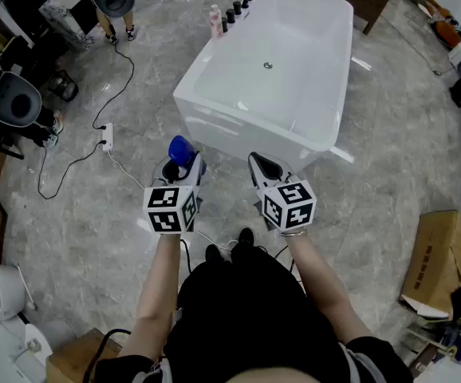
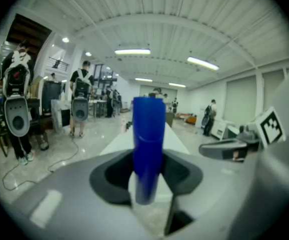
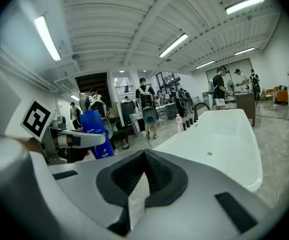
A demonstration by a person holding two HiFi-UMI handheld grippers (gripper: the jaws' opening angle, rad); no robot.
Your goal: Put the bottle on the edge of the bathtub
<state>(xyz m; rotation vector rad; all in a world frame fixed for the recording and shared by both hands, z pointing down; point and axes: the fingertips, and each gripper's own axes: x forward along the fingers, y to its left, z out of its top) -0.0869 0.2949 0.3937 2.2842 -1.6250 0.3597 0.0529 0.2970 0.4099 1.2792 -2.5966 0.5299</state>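
- Over on the left, the left gripper (image 1: 183, 168) is clamped on the blue bottle (image 1: 181, 149). In its own view the dark pads sit against both sides of the bottle's body, and nothing else is in there.
- The bottle stands upright in that grip. Its top pokes up above the jaws, and the right gripper view shows the labelled lower body hanging below them.
- Handling call: it looks like a stiff, smooth plastic toiletry bottle, probably a bit slick. It should not crush under a firm squeeze. How full or heavy it is, I cannot tell.
- A hold round the body, as now, looks like the sensible one. It keeps the base free to land flat on a narrow ledge, where a tall bottle could tip.
- Against the bathtub (image 1: 206, 59), the bottle is short of the tub's near end, off its near-left corner. It is over the floor and apart from the rim.
- To the right, the right gripper (image 1: 263, 168) is empty with its jaws drawn together. It hangs just short of the tub's near end, beside the left one.
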